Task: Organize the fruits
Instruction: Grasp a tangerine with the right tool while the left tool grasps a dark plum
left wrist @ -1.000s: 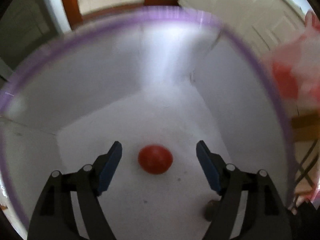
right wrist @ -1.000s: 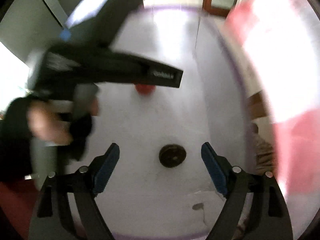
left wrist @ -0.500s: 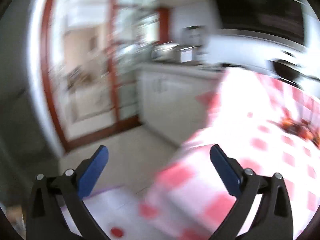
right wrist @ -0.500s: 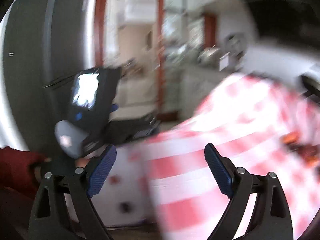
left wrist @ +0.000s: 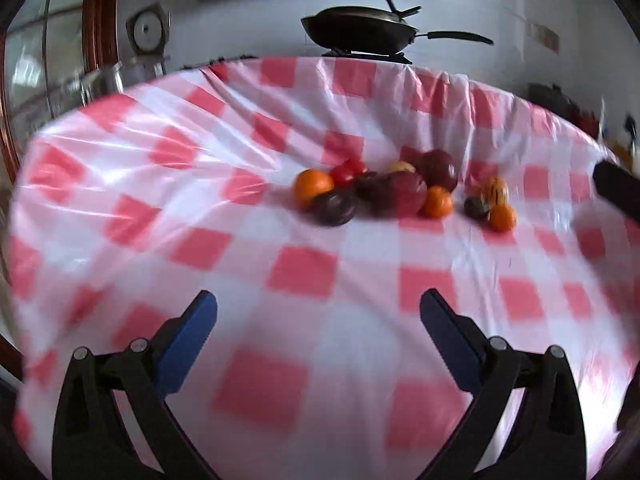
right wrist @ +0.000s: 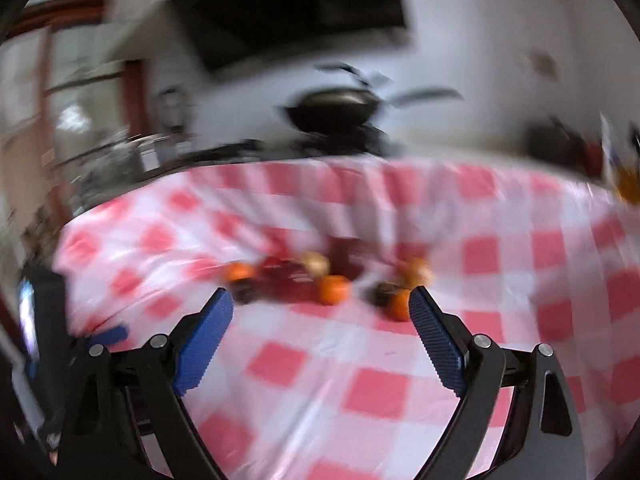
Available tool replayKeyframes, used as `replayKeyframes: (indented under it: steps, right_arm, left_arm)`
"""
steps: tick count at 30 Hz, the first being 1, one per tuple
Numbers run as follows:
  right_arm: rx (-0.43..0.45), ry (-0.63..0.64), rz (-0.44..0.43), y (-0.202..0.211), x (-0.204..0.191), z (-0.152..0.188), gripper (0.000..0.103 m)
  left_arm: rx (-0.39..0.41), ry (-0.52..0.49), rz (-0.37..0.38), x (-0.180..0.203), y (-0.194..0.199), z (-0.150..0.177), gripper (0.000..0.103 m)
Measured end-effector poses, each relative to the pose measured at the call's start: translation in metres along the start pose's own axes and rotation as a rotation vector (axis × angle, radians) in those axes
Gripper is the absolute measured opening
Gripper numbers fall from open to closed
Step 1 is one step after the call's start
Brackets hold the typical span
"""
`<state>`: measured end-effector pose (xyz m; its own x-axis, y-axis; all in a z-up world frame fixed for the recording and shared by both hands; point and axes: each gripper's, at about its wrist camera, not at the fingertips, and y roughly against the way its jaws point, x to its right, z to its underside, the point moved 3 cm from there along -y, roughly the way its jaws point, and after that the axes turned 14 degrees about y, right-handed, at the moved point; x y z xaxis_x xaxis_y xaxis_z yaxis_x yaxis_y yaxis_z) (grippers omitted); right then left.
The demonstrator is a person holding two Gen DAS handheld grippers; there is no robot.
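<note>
The table (left wrist: 120,184), covered in a red-and-white checked cloth, fills both views beyond the fingers. A dark pan (left wrist: 360,32) stands past its far edge; the left wrist view shows it sharply, the right wrist view only blurred. The fruits (left wrist: 400,194) lie clustered on the cloth, well ahead of the left gripper (left wrist: 319,320) and just beyond the fingertips of the right gripper (right wrist: 321,312). Only the left view separates oranges from dark red pieces. Both grippers stand released, nothing between their fingers.
</note>
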<state>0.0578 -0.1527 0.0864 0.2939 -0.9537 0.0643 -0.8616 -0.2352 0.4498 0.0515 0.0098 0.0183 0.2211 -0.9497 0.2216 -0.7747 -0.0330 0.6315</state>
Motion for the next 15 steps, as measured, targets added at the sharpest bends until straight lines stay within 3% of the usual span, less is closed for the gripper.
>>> replayKeyframes:
  steps: [2,7,12,15]
  right_arm:
    - [-0.067,-0.082,0.069,-0.031,0.032,0.004,0.087]
    - [-0.157,-0.203,0.129,-0.09,0.08,0.015,0.087]
    - [-0.275,-0.231,0.138,-0.136,0.098,0.035,0.087]
    - [-0.336,-0.245,0.143,-0.156,0.106,0.045,0.087]
  left_arm:
    - [-0.013,0.028,0.017,0.007,-0.016,-0.002,0.102]
    - [-0.057,0.094,0.069,0.004,-0.035,-0.008,0.102]
    - [-0.079,0.251,0.169,-0.021,-0.037,-0.011,0.102]
    - [-0.086,0.265,0.188,-0.023,-0.038,-0.012,0.102]
